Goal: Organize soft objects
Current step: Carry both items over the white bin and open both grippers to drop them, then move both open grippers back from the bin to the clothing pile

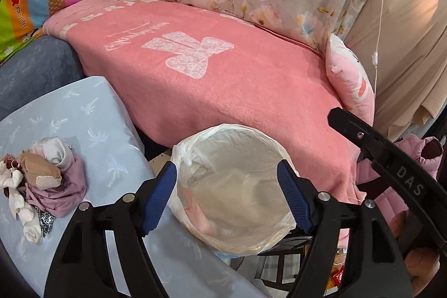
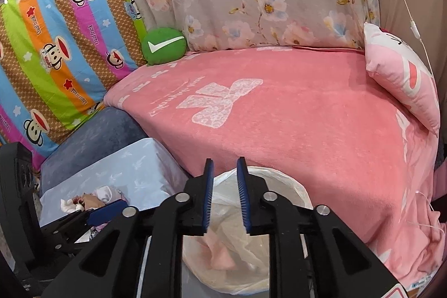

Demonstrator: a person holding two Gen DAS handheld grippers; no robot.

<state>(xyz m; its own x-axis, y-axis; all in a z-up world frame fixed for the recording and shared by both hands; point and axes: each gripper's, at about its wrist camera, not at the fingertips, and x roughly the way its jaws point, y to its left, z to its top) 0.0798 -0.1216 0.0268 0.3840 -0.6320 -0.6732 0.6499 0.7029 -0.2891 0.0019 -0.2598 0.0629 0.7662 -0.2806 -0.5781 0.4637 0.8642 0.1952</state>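
A round bin lined with a clear plastic bag (image 1: 223, 130) (image 2: 296, 185) stands against the front of the pink-covered bed. A pink cloth (image 2: 220, 253) (image 1: 199, 217) lies inside it. My left gripper (image 1: 226, 166) hangs over the bin, open wide, with nothing between its blue pads. My right gripper (image 2: 225, 161) is above the bin's near rim, its jaws a narrow gap apart and empty. A pile of small soft items (image 1: 42, 180) (image 2: 92, 197), white, tan and mauve, sits on a light blue cushion (image 1: 97, 113) to the left.
The bed carries a pink blanket (image 2: 293, 116), a green round cushion (image 2: 163, 46) at the back left and a pink pillow (image 2: 402, 77) at the right. Floral and striped cartoon sheets hang behind. A white cord (image 1: 377, 18) dangles at the right, above a pink jacket (image 1: 419, 152).
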